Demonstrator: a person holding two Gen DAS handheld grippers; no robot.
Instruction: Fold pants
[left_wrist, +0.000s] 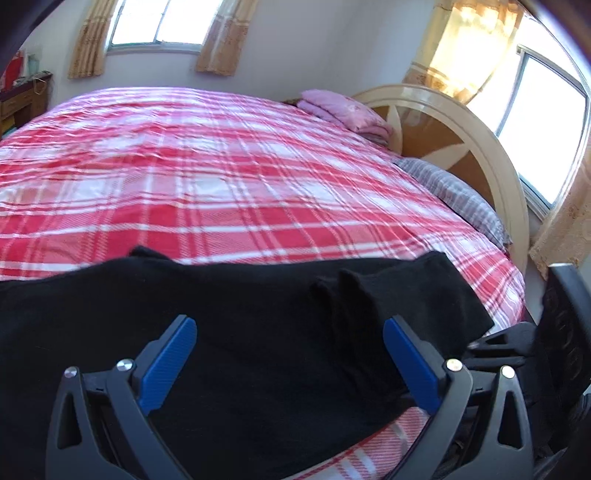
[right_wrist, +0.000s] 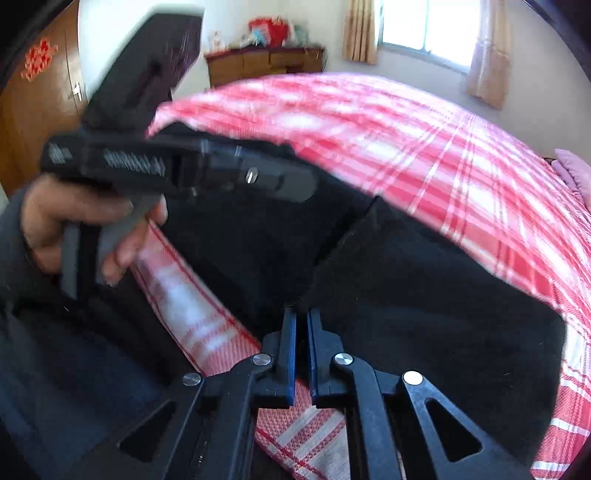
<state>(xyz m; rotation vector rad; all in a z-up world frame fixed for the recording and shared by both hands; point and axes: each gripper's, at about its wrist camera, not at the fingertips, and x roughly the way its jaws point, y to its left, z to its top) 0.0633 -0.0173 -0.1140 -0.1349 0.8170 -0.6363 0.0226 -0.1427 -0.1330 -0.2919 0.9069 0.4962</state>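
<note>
My right hand-held gripper (right_wrist: 302, 314) has its blue pads pressed almost together, and their tips sit right at the near edge of the black pants (right_wrist: 406, 295); I cannot make out from the dark cloth whether any fabric is pinched between them. My left hand-held gripper (left_wrist: 290, 332) stands wide apart over the pants (left_wrist: 221, 314), one blue pad on either side of a stretch of cloth, neither pad pressing on it.

From the largest thing down: the bed (left_wrist: 221, 166) fills most of both views, covered in a red, pink and white plaid sheet (right_wrist: 443, 147). The pants lie spread across its near edge, close to me, flat for the most part, with a raised fold of cloth (left_wrist: 354, 295) just beyond the left gripper's right-hand pad. In the right wrist view a diagonal seam or fold edge runs across the black fabric from the pad tips up toward the plaid.

At the far right of the bed I see a curved cream headboard (left_wrist: 480, 140), a grey checked pillow (left_wrist: 454, 192) against it and a folded pink blanket (left_wrist: 343, 110) further along. A wooden dresser (right_wrist: 266, 62) stands against the far wall.

In the right wrist view a hand (right_wrist: 74, 221) grips the left gripper's handle, above the bed's near edge.
</note>
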